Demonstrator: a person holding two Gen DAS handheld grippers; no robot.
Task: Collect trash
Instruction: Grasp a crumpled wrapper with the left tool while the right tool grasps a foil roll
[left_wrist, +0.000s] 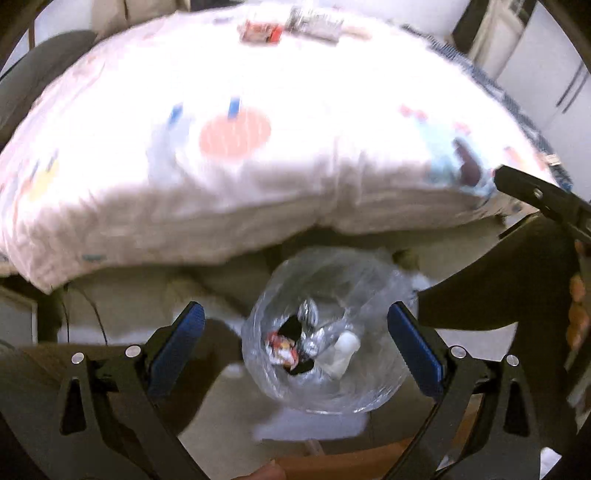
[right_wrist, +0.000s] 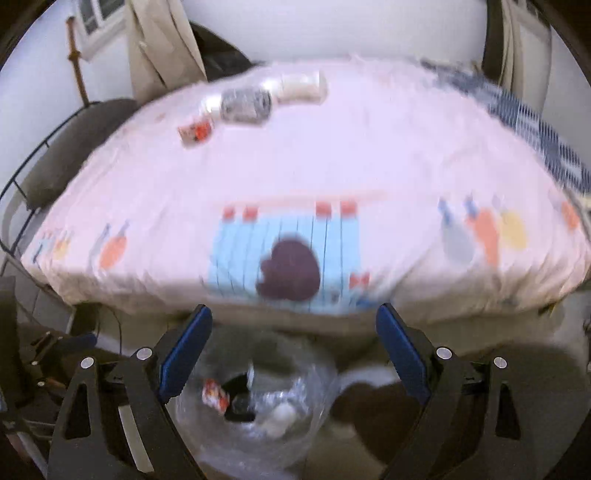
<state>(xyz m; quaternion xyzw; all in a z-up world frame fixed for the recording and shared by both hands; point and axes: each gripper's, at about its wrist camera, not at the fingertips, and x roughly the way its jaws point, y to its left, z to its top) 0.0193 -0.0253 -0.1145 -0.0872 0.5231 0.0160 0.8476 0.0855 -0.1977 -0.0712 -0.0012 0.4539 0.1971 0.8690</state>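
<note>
A clear plastic bag (left_wrist: 321, 369) stands open on the floor in front of the bed. Inside it are a red-and-white wrapper (left_wrist: 282, 349), silver foil (left_wrist: 310, 317) and a white piece (left_wrist: 345, 350). My left gripper (left_wrist: 295, 308) hangs above the bag, open, with nothing between its blue pads. My right gripper (right_wrist: 294, 310) is also open and empty, over the bed's edge, with the bag (right_wrist: 258, 398) below it. Far back on the bed lie a red packet (right_wrist: 195, 133), a crumpled silver wrapper (right_wrist: 245, 103) and a white cup-like item (right_wrist: 301, 86). The picture is motion-blurred.
The bed's white patterned duvet (right_wrist: 332, 166) fills most of both views. A blue patterned cloth (right_wrist: 535, 129) lies at its right side, and a grey chair (right_wrist: 74, 155) stands to its left. The right gripper's arm (left_wrist: 535, 195) and a hand (left_wrist: 578, 306) show at the right edge.
</note>
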